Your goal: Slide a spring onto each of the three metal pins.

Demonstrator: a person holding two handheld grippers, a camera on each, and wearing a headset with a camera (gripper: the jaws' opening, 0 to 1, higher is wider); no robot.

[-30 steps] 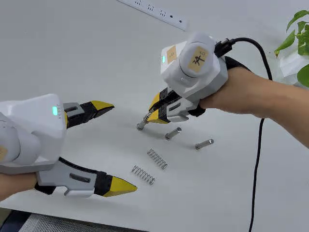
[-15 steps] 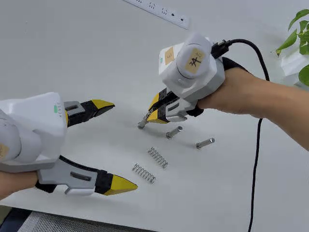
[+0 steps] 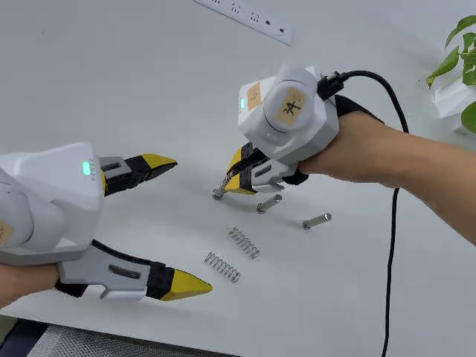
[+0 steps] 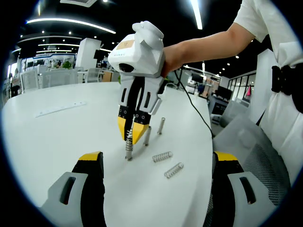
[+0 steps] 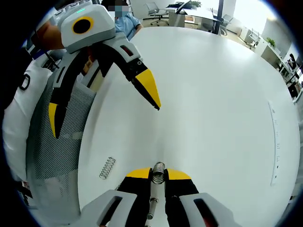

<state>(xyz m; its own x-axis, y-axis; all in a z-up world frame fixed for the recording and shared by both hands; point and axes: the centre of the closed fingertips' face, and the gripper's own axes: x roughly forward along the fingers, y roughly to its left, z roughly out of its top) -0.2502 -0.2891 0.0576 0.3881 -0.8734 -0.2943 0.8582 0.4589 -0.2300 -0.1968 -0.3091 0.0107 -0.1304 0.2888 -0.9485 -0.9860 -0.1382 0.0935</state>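
Head view, nearest first: the white-and-grey left gripper with yellow tips (image 3: pixel 175 223) hangs released, jaws spread wide, on the near side of the first short steel pin (image 3: pixel 218 193). Between that gripper and the pin lie one loose coiled wire spring (image 3: pixel 222 268) and a second loose spring (image 3: pixel 243 243), both untouched. At the first pin the matching right gripper (image 3: pixel 236 181) is clenched on a third spring (image 3: pixel 225 183), apparently threading it over the pin's top; how far down it sits is hard to tell. So roughly one spring is under way and two remain. Right of the first pin stand a second bare pin (image 3: pixel 268 203) and a third bare pin (image 3: pixel 316 220). Beyond it stretch the plain white tabletop (image 3: pixel 111 74), a white power strip (image 3: pixel 245 16) and a green leafy plant (image 3: pixel 461 44).
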